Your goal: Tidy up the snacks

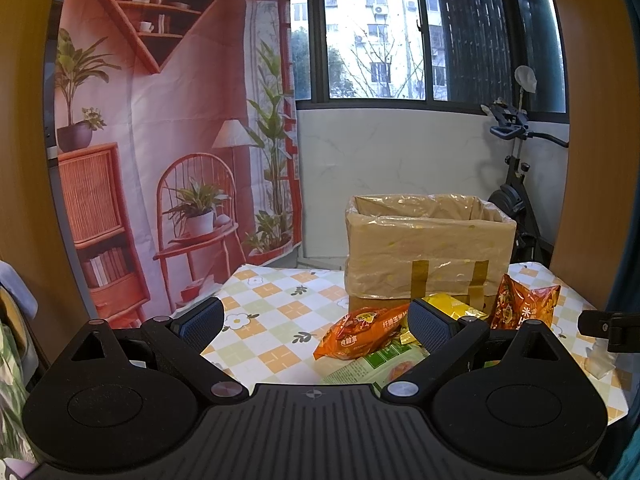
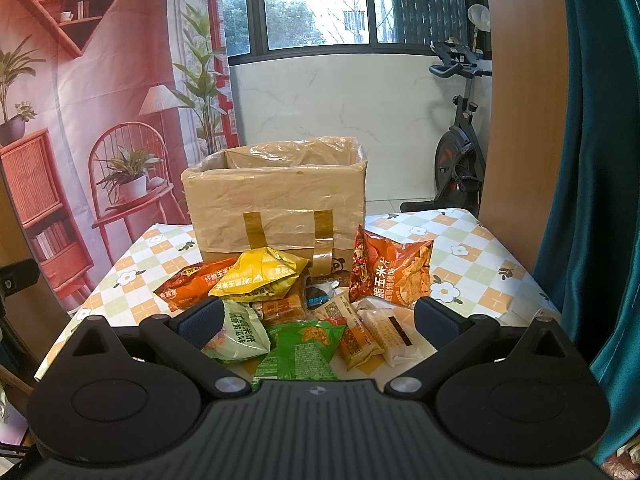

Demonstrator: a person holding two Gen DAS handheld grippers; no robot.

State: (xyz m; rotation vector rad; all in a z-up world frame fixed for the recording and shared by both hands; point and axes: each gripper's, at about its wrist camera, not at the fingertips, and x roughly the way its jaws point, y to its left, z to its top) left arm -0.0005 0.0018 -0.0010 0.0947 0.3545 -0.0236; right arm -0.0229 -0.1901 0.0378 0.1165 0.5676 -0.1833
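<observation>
Right wrist view shows the right gripper (image 2: 318,316) spread wide and empty above a heap of snack packets (image 2: 304,304) in the lower centre of the frame, just in front of the lined cardboard box (image 2: 276,196) on the checked tablecloth (image 2: 472,248). The left gripper (image 1: 316,322) is likewise apart, holding nothing. These bags look light, puffy and slick — probably crushable (chips inside) — so a gentle pinch on a crimped end seam, such as the yellow bag's (image 2: 268,274), seems safest.
</observation>
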